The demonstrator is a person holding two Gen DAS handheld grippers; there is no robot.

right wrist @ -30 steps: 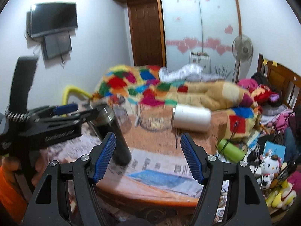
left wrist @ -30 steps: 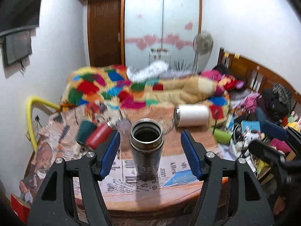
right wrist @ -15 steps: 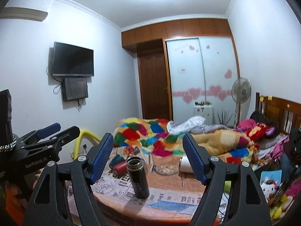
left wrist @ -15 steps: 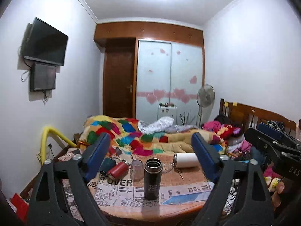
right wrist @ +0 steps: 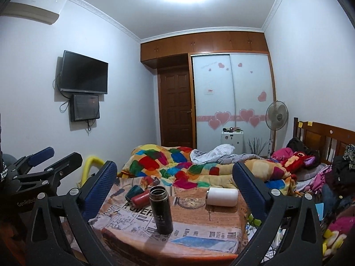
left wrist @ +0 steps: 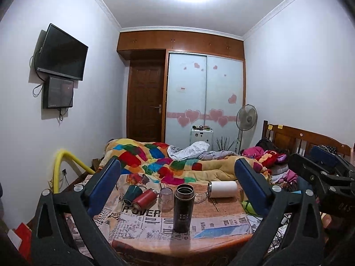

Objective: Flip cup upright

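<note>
A dark metal flask cup (left wrist: 184, 208) stands upright, mouth open at the top, on the newspaper-covered table (left wrist: 155, 241); it also shows in the right wrist view (right wrist: 161, 209). My left gripper (left wrist: 177, 188) is open and empty, pulled back from the cup. My right gripper (right wrist: 174, 190) is open and empty, also back from the table. The left gripper shows at the left edge of the right wrist view (right wrist: 42, 166); the right gripper shows at the right edge of the left wrist view (left wrist: 321, 177).
A white cup (left wrist: 222, 189) lies on its side at the back right. A red cup (left wrist: 144, 198) and a green cup (left wrist: 132, 193) lie at the back left. A clear glass (left wrist: 166, 198) stands mouth down. A glass dish (right wrist: 192, 201), bed and clutter lie beyond.
Both grippers have drawn back and tilted up from the table; the flask cup now looks smaller and farther. The cup stands where it was.
</note>
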